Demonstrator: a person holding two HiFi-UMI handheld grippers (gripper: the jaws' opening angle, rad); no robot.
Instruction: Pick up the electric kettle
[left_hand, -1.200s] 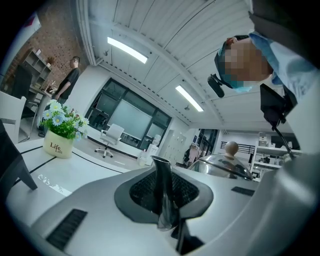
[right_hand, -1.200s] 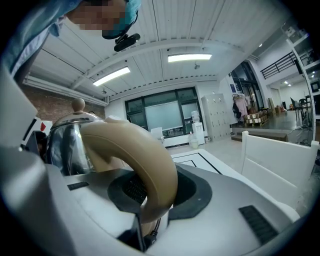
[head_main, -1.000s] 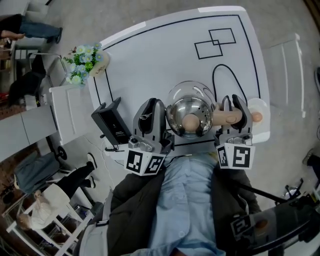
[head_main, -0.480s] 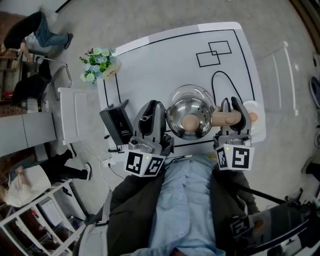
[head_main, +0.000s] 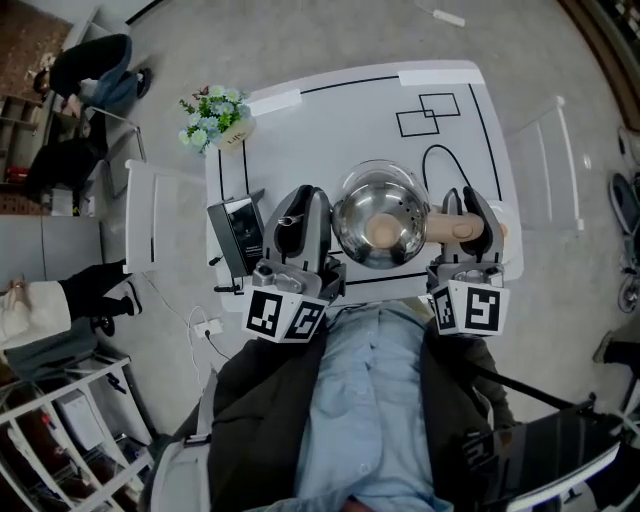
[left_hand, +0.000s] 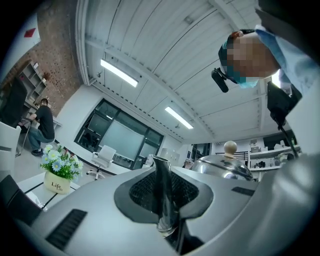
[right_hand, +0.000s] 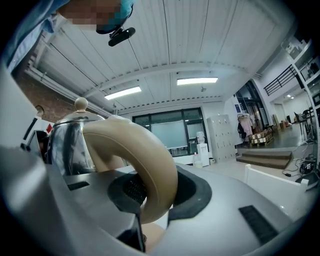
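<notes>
The electric kettle (head_main: 375, 215), polished steel with a beige knob and a beige handle (head_main: 450, 232), hangs above the white table (head_main: 330, 120) between my two grippers. My left gripper (head_main: 310, 205) is shut on the thin steel spout (left_hand: 162, 195), which stands upright between its dark pads; the domed lid (left_hand: 222, 165) shows behind it. My right gripper (head_main: 465, 205) is shut on the curved handle (right_hand: 145, 165), with the shiny kettle body (right_hand: 65, 140) to its left. Both grippers point roughly level.
A round white kettle base (head_main: 510, 215) with a black cord (head_main: 445, 160) lies at the table's right edge. A black device (head_main: 238, 235) sits at the left edge and a flower pot (head_main: 218, 118) at the far left corner. People and chairs stand left of the table.
Both grippers have risen together with the kettle held between them. The table below now looks smaller and farther away.
</notes>
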